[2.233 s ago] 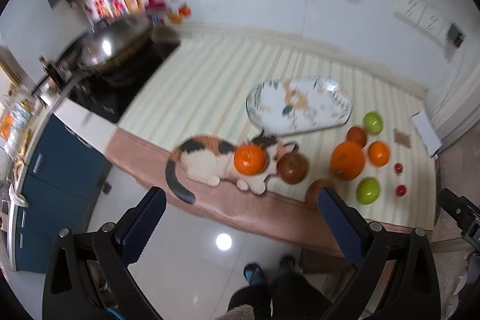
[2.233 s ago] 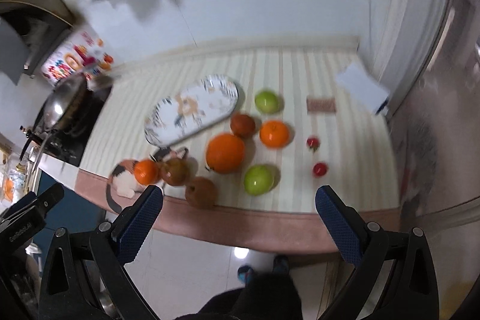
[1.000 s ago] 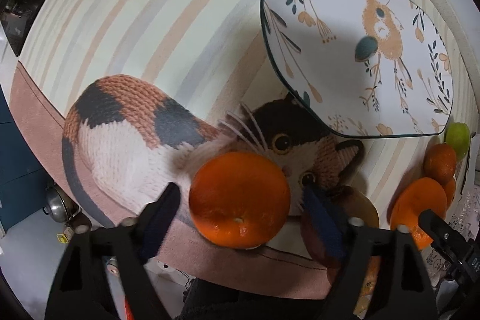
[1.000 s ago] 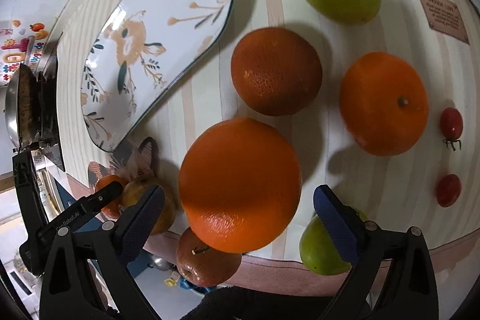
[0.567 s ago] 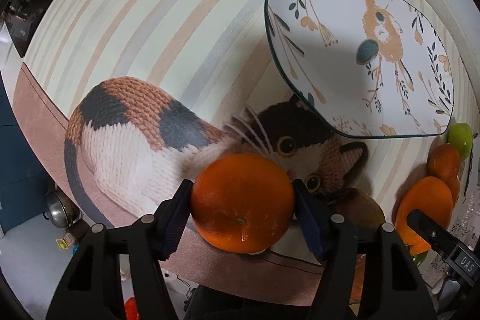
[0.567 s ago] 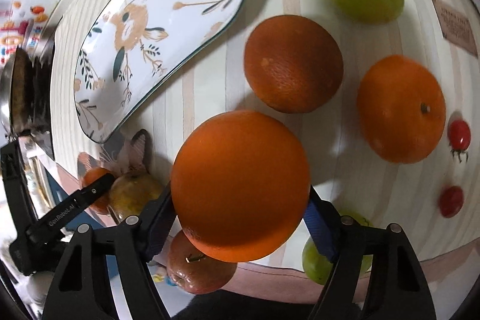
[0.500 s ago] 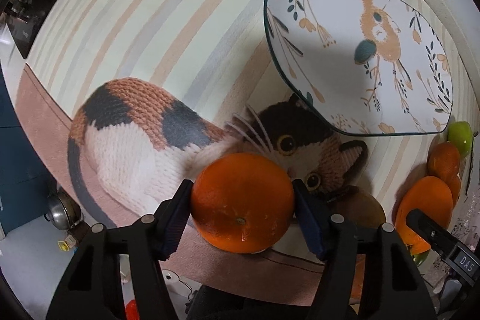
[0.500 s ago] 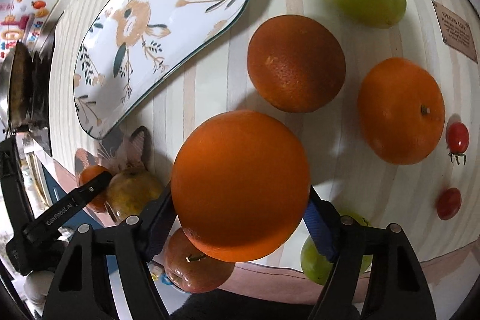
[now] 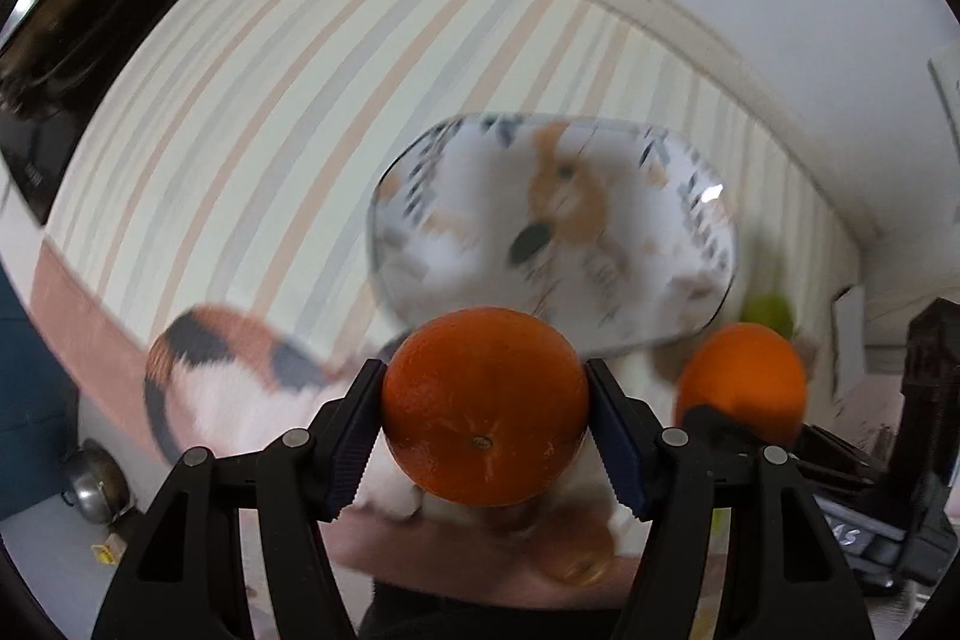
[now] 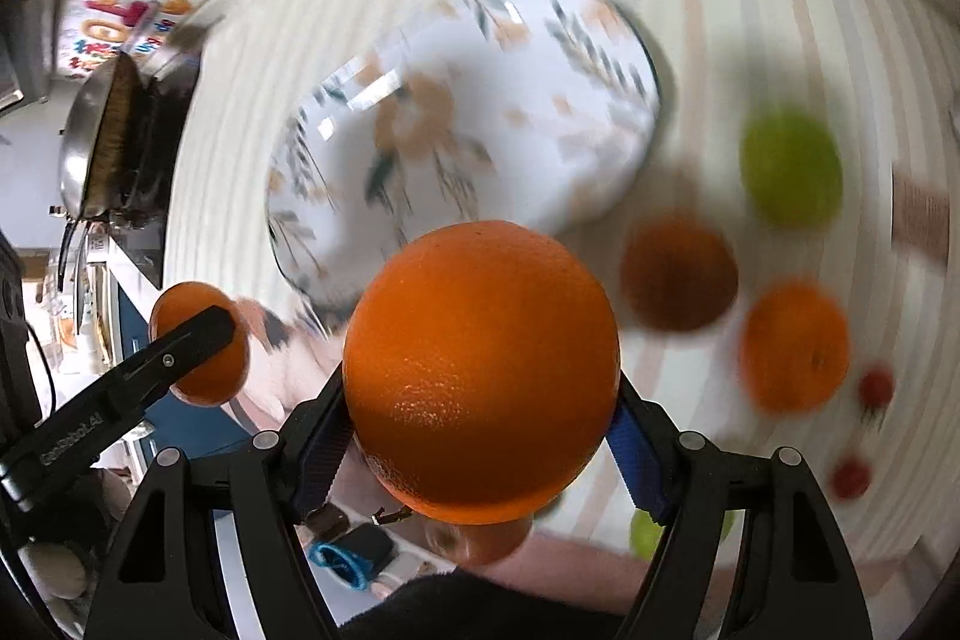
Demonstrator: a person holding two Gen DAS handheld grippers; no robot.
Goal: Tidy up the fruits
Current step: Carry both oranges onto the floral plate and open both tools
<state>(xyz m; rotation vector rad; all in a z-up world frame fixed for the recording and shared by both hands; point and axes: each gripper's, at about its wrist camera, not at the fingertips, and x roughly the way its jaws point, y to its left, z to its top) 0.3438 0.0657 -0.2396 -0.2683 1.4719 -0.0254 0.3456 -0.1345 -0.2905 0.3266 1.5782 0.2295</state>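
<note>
My left gripper point(image 9: 485, 403) is shut on a small orange point(image 9: 485, 403) and holds it in the air, in front of the near edge of the flower-patterned oval plate point(image 9: 624, 184). My right gripper point(image 10: 480, 400) is shut on a large orange point(image 10: 480, 370), also lifted, in front of the same plate point(image 10: 480, 82). The large orange shows at the right of the left wrist view point(image 9: 741, 382). The small orange and the left gripper's finger show at the left of the right wrist view point(image 10: 201, 352).
On the striped mat lie a green fruit point(image 10: 791, 169), a dark orange point(image 10: 678, 274), a tangerine point(image 10: 793, 346) and two cherry tomatoes point(image 10: 875, 388). A calico cat picture point(image 9: 228, 370) lies near the counter's front edge. A pan point(image 10: 102, 130) sits on the stove to the left.
Both grippers have lifted their oranges off the mat and moved up toward the plate. The background is now motion-blurred.
</note>
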